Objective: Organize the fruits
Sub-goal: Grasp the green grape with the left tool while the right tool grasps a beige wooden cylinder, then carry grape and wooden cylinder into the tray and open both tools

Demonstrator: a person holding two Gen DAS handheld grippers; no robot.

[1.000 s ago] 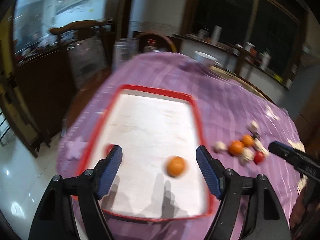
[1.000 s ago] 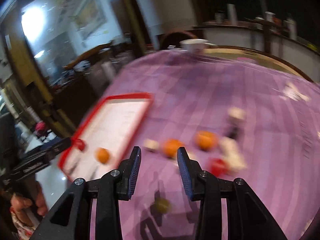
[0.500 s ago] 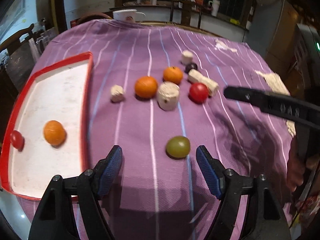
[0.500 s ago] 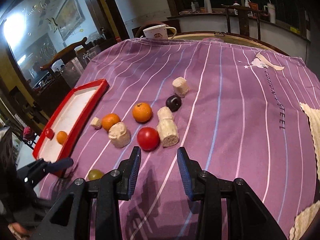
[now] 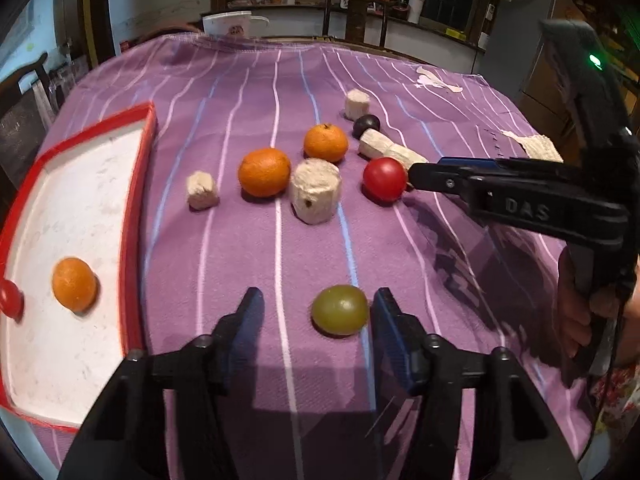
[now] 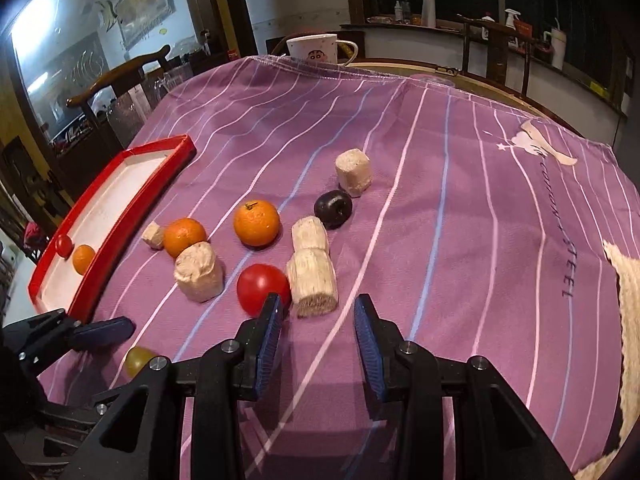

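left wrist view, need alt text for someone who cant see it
The open left gripper straddles a round green fruit on a purple striped tablecloth. Beyond lie two oranges, a red tomato, a dark plum and pale cylindrical chunks. A red-rimmed white tray at left holds a small orange.

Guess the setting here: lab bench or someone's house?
Most likely a home dining room. A purple striped tablecloth covers a round table, a cartoon mug stands at its far edge, carved wooden chairs sit beside it, and a counter with bottles runs behind.
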